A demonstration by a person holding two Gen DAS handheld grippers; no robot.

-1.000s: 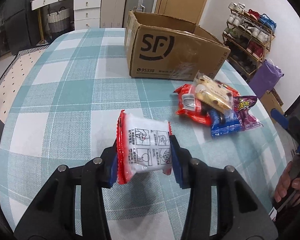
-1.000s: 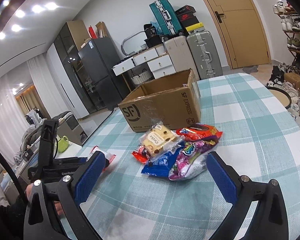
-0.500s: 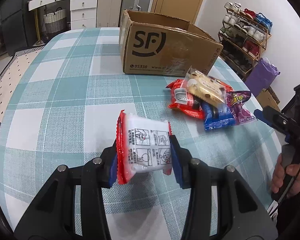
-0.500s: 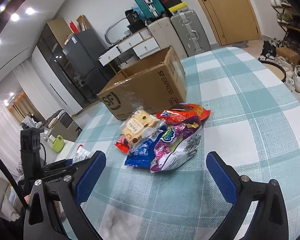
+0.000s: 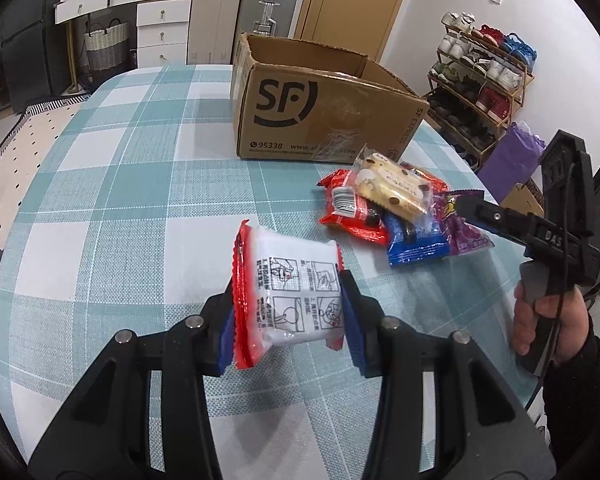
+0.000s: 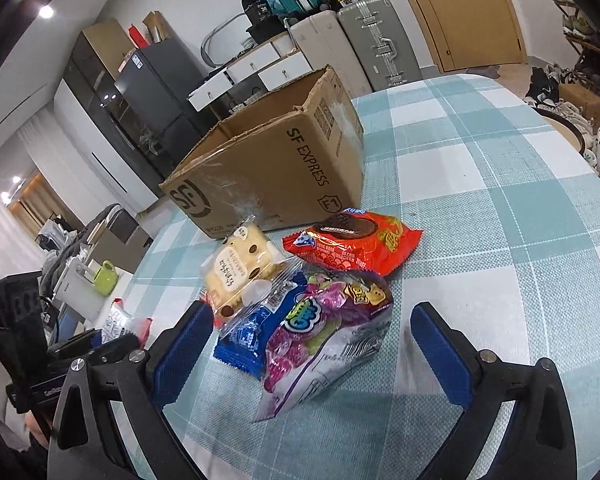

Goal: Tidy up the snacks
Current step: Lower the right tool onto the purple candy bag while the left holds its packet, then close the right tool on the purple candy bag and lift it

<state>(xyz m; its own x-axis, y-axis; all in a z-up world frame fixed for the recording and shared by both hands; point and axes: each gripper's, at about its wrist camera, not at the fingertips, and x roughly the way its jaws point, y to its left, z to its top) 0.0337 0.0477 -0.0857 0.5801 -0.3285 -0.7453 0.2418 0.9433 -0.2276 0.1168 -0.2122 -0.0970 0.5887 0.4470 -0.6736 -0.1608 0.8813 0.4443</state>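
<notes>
My left gripper (image 5: 288, 320) is shut on a white snack packet with red edges (image 5: 288, 292), held above the checked tablecloth. To its right lies a pile of snacks: a red packet (image 5: 348, 208), a cake in clear wrap (image 5: 392, 188), a blue packet (image 5: 416, 244) and a purple candy bag (image 5: 460, 220). My right gripper (image 6: 312, 344) has its jaws wide and closing, with the purple candy bag (image 6: 324, 336) between them, pads not touching it. Beside it lie the blue packet (image 6: 252, 340), the cake (image 6: 240, 268) and an orange-red packet (image 6: 356, 244). The right gripper (image 5: 472, 210) also shows in the left wrist view.
An open cardboard box (image 5: 324, 112) marked SF stands behind the pile on the round table (image 5: 100, 184). A person's hand (image 5: 548, 320) grips the right tool. A shoe rack (image 5: 484, 76), suitcases and drawers stand beyond the table's far edge.
My right gripper has moved forward and down onto the snack pile, so the purple bag now sits between its jaws. The left gripper keeps its hold on the white packet, hardly moving.
</notes>
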